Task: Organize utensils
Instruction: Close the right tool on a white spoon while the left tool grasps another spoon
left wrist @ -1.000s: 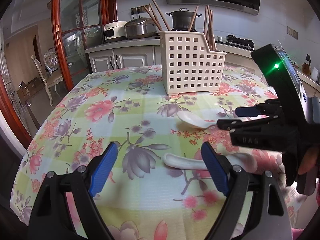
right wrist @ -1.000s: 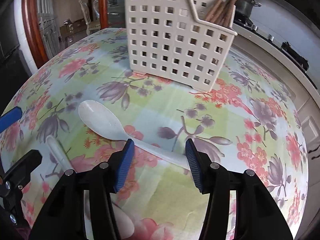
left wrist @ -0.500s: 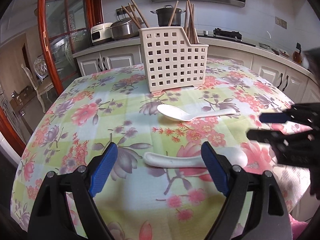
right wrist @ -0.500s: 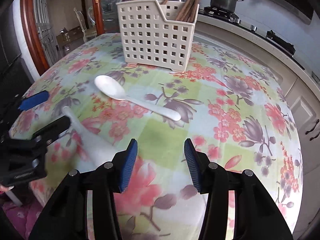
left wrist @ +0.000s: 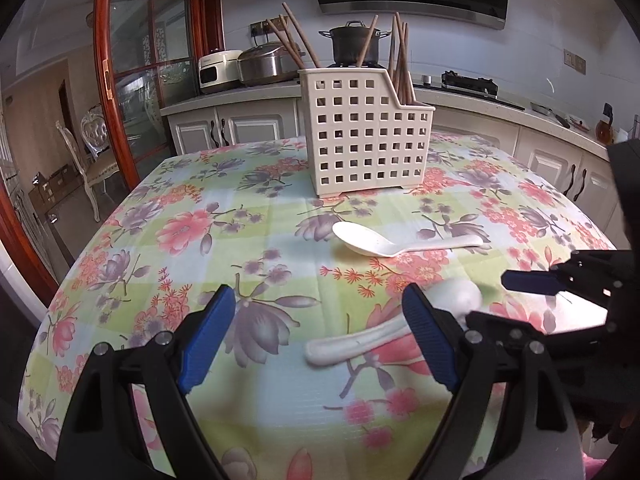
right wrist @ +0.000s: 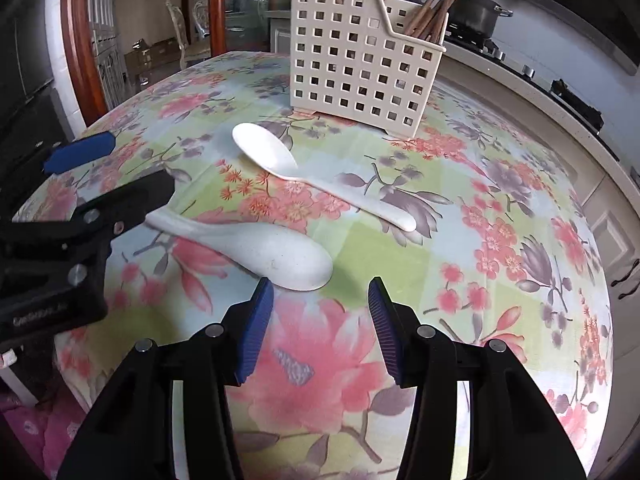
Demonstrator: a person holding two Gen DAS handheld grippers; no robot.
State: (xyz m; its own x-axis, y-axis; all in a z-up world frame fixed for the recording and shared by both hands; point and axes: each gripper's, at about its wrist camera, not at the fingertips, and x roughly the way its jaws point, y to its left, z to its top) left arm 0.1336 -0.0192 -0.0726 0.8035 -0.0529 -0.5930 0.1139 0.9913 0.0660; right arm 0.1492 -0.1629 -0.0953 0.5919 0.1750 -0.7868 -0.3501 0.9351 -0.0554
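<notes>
both jaws are gaping empty now. the right gripper (right wrist: 320,320), having backed off the far glossy white plastic spoon (right wrist: 316,178), is hovering by the near speckled white spoon (right wrist: 260,248); the perforated cream plastic caddy (right wrist: 360,60) is waiting at twelve o'clock on the floral desk (right wrist: 500,280), so regrasping seems next.

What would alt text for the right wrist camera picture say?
Two white spoons, a near one and a far one, lie on a floral tablecloth before a cream holder of chopsticks. The open right gripper hovers near; the left gripper enters left.
</notes>
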